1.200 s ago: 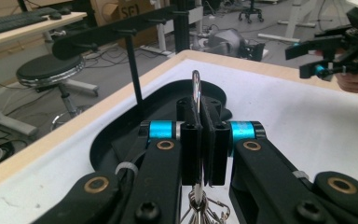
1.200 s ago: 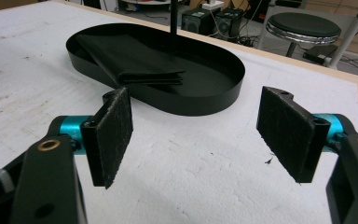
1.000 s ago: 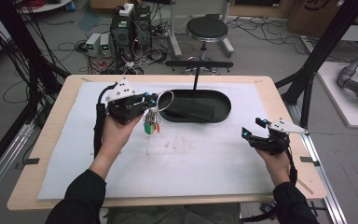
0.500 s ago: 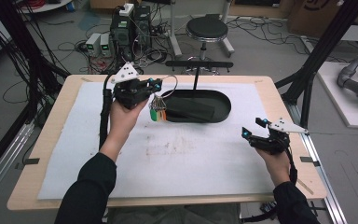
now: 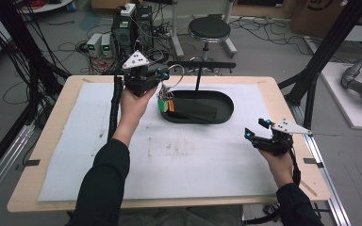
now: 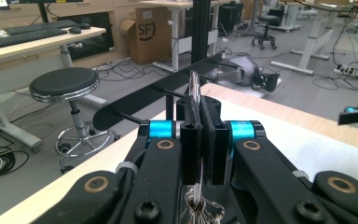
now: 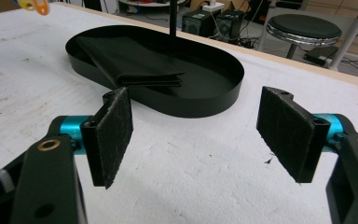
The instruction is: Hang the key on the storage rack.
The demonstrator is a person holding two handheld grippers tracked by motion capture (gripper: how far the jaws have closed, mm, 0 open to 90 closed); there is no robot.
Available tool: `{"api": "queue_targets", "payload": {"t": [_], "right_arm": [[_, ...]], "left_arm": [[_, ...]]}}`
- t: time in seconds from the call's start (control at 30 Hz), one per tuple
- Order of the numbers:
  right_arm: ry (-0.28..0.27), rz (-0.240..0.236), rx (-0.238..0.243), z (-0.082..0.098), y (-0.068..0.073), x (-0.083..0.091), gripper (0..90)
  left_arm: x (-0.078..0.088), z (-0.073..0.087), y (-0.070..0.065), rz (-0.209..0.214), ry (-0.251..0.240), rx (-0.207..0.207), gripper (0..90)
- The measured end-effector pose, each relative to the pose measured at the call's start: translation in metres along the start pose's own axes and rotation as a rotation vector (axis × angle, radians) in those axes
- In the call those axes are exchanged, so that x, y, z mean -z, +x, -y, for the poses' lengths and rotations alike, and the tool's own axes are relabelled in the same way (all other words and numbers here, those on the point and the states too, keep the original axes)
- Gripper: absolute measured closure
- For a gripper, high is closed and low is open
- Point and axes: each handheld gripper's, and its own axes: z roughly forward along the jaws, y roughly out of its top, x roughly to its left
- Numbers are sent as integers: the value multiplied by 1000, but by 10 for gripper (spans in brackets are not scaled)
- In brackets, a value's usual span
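My left gripper (image 5: 161, 75) is raised over the tray's left end, shut on a metal key ring (image 6: 194, 91). Keys with green and orange tags (image 5: 165, 102) dangle beneath it. Just beyond the jaws in the left gripper view runs a black hanger bar (image 6: 154, 98) with pegs, standing on a post (image 5: 199, 80) that rises from the black oval tray (image 5: 227, 102). A folded black item (image 5: 197, 111) lies in the tray. My right gripper (image 5: 255, 128) rests low at the table's right, open, with nothing between its pads (image 7: 113, 135).
A white mat (image 5: 188, 160) covers the wooden table (image 5: 292, 110). Behind the table stand a round stool (image 5: 209, 29) and computer boxes with cables (image 5: 122, 33). Black frame posts (image 5: 318, 66) rise at both sides.
My left gripper has lifted and moved back and rightwards with the key ring, closer to the hanger bar. The right gripper has stayed put.
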Motion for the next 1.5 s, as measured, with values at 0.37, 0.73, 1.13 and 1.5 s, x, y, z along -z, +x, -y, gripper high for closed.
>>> {"api": "queue_targets", "payload": {"t": [0.37, 0.73, 1.13, 1.5], "right_arm": [[4, -3, 4, 0, 1, -2, 273], [4, -1, 6, 0, 0, -4, 273], [6, -2, 7, 0, 1, -4, 273], [8, -3, 9, 1, 0, -4, 273]], "left_arm": [[-17, 12, 19, -50, 28, 44, 867], [-25, 25, 29, -68, 50, 84, 867], [-33, 35, 31, -90, 69, 90, 865], [-33, 39, 27, -215, 105, 29, 718]]}}
